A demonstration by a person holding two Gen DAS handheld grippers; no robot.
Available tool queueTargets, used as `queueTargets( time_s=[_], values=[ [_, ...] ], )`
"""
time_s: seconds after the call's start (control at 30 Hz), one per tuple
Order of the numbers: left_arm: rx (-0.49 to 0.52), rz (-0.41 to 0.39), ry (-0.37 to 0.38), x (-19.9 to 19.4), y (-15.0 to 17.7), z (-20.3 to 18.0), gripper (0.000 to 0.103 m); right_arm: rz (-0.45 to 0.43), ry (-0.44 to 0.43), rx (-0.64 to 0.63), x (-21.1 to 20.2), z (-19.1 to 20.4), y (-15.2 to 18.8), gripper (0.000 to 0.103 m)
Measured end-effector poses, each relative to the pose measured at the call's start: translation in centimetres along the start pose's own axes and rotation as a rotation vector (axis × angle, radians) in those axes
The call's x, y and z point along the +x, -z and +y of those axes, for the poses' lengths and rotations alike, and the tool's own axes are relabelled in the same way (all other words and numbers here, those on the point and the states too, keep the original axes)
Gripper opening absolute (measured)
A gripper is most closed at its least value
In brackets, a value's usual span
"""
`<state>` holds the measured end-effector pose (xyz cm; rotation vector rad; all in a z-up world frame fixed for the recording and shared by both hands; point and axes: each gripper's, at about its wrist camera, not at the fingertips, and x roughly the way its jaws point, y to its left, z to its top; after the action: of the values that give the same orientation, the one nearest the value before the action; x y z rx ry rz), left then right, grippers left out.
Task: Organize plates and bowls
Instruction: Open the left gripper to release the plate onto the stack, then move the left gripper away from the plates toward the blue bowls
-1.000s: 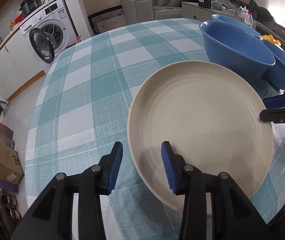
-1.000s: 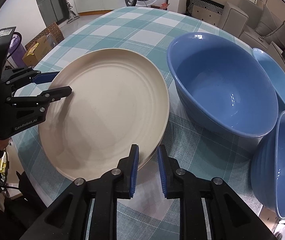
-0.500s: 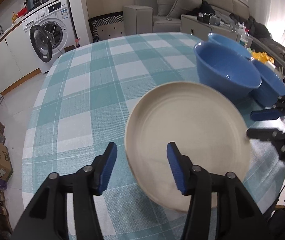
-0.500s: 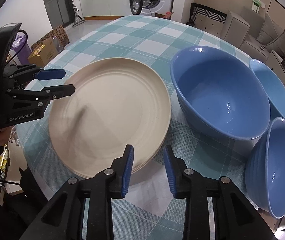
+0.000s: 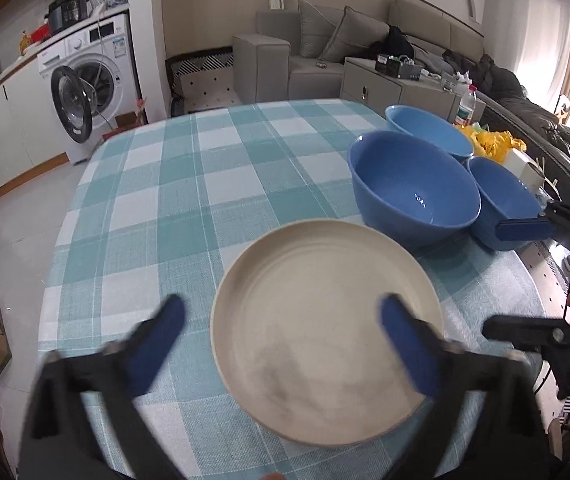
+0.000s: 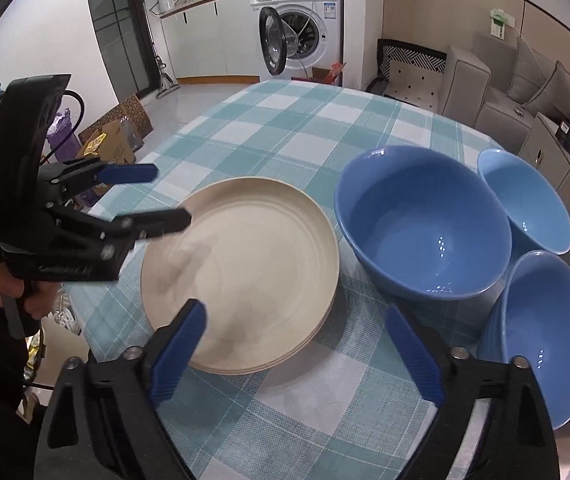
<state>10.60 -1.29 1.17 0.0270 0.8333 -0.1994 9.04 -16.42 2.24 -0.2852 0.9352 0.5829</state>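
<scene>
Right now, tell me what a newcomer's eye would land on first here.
The cream plate, lying at the near edge of the checked table, draws the eye first; it looks like the top of a small stack. Just right of it, three blue bowls cluster together. Both tools, left and right, have just been opening and hover wide above the plate, gripping nothing.

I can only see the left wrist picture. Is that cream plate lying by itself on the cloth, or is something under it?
Observer: In the right wrist view the cream plate tops a stack; more rims show under its near edge.
Operator: And what is carrying my left claw?
Observer: A hand holds the left claw from below. Its jaws have just been opening and stand wide above the plate's left rim, with nothing between them.
</scene>
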Motion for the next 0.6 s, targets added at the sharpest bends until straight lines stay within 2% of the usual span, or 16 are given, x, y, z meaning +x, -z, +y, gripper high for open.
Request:
queueTargets(
  time_s=[0.13,0.6],
  values=[
    [0.012,-0.018,0.029,-0.6,-0.4,-0.5,0.103,-0.027,0.018,-0.011,-1.2,-0.2,0.1,0.102],
    [0.039,-0.08,0.014,-2.1,-3.0,-2.6,0.103,-0.121,0.045,0.052,-6.5,-3.4,0.0,0.102]
  ],
)
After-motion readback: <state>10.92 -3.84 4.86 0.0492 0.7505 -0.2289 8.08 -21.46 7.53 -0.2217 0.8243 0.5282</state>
